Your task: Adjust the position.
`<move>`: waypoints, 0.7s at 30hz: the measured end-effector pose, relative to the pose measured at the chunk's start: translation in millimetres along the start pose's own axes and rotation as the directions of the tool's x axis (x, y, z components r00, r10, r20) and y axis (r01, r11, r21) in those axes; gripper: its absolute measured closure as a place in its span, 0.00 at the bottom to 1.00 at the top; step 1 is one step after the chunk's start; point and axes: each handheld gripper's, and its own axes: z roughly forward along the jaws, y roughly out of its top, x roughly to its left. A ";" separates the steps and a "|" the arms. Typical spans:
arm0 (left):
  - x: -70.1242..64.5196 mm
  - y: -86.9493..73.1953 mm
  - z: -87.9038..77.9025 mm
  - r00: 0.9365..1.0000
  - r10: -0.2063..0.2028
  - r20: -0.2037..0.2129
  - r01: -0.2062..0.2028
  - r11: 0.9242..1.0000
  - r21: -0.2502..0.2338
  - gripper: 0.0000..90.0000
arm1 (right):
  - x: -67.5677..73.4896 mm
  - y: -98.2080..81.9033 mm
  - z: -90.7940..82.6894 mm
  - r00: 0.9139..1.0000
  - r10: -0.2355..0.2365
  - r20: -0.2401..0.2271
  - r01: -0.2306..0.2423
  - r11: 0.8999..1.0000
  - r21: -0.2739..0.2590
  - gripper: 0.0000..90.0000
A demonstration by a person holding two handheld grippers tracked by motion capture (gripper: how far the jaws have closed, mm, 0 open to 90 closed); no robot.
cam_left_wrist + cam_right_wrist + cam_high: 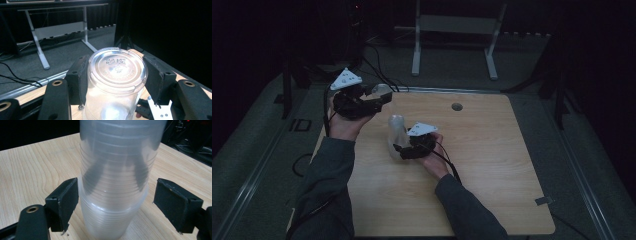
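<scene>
Near the table's left half, upside-down stack of clear cups [396, 136] standing on the wooden table [492, 165], bracketed by the right gripper [401, 150]: left pad touching the lower rims, right pad apart from the stack. Up by the far left corner, single clear cup [381, 91] clamped between both pads of the left gripper [379, 100], bottom facing away, lifted off the wood. Wide bare board to the right and toward the near edge; small round hole [456, 106] near the far edge.
</scene>
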 end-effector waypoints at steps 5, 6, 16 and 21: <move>3.6 -4.5 -6.1 1.000 -0.008 -0.005 0.008 1.000 -0.001 0.46 | -0.9 -0.1 -5.5 1.000 -0.002 0.004 0.002 1.000 -0.005 0.21; 4.5 -5.5 -7.1 1.000 -0.014 -0.006 0.014 1.000 -0.004 0.46 | -1.1 0.0 -6.4 1.000 -0.006 0.007 0.006 1.000 -0.006 0.21; 11.7 -21.1 -18.6 0.998 -0.056 -0.017 0.055 0.998 -0.010 0.46 | 2.3 0.6 -18.9 1.000 -0.018 -0.007 0.018 0.999 -0.038 0.20; 14.2 -32.5 -22.2 0.996 -0.084 -0.018 0.084 0.996 -0.006 0.46 | 6.5 1.0 -24.8 1.000 -0.029 -0.012 0.028 0.998 -0.049 0.20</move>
